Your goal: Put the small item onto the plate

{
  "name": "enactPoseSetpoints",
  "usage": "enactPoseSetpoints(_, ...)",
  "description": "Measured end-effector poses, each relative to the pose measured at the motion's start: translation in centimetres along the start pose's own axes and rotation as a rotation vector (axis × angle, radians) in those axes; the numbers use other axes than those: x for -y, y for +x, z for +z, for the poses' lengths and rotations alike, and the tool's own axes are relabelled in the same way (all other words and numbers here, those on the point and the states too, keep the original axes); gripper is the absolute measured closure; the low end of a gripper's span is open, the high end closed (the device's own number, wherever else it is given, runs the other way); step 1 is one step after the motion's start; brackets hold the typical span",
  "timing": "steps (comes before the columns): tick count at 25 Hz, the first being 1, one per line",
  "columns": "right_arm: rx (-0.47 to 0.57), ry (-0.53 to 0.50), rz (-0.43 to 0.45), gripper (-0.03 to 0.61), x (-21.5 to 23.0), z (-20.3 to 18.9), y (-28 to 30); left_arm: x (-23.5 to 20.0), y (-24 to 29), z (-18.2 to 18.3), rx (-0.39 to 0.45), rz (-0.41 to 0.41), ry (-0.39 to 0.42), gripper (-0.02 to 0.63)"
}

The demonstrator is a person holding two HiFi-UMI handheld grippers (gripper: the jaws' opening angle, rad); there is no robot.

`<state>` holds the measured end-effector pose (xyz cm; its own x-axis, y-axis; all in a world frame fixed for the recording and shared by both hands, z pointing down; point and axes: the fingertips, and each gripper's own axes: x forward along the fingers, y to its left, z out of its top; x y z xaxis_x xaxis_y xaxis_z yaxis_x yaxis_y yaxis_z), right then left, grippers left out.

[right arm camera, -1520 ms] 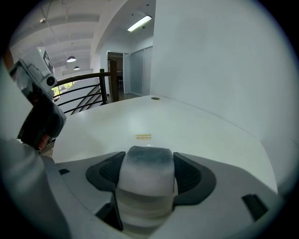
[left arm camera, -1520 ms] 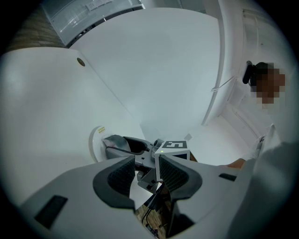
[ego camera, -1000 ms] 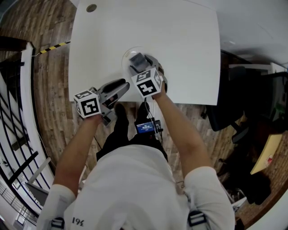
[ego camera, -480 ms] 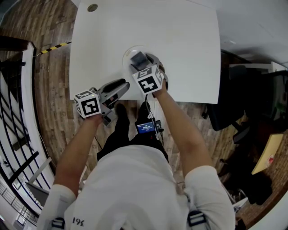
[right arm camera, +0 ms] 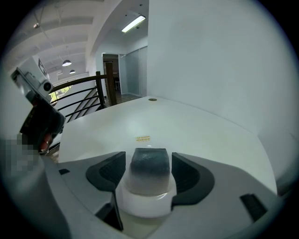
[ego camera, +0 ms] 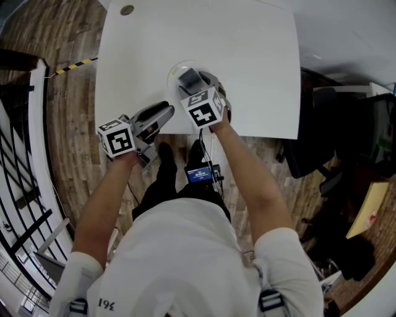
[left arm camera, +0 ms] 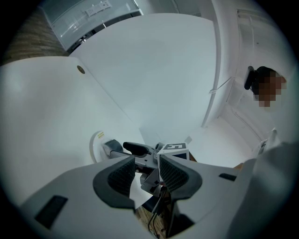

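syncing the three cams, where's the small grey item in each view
Head view: small grey item upper centre, within the plate's outline.
Left gripper view: small grey item lower left of centre, beside the white plate.
Right gripper view: small grey item bottom centre, between the right gripper's jaws.
Shared landmark: the dark round hole near the table's far corner, in all three.

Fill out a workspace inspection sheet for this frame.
Surface: white table with a round grommet at a far corner.
Job's things: small dark block over the plate, near the front edge.
Clutter: nothing seen.
Grippers: right gripper shut on the block; left gripper open, empty, at the table edge.
Cables: cable from the right gripper toward a waist device.
Surroundings: wooden floor, railing, black chair.
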<state>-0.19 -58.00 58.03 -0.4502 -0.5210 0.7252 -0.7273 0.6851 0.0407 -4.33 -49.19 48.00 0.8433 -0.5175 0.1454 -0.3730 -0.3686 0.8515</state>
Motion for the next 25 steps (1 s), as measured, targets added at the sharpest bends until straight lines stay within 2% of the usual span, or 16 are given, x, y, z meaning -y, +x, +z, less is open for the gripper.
enactPoseSetpoints(4, 0.037, 0.002, 0.005, 0.27, -0.2, 1.3, -1.9, 1.2, -0.4, 0.7, 0.022, -0.001, 0.018, 0.466)
enactPoseSetpoints(7, 0.093, -0.009, -0.023, 0.396, 0.1, 3.0, -4.1, 2.5, -0.8, 1.3, 0.035, -0.021, 0.04, 0.466)
enactPoseSetpoints(10, 0.155, -0.022, -0.067, 0.573, 0.6, 4.6, -6.6, 4.1, -1.3, 1.9, 0.047, -0.053, 0.065, 0.466)
enactPoseSetpoints(17, 0.252, 0.016, -0.071, 0.578, 0.4, 6.6, -12.4, 8.5, -2.8, 1.9, 0.067, -0.141, 0.089, 0.47)
enactPoseSetpoints(25, 0.366, 0.058, -0.047, 0.578, -1.4, 8.8, -20.1, 14.6, -5.7, 2.2, 0.12, -0.259, 0.132, 0.574)
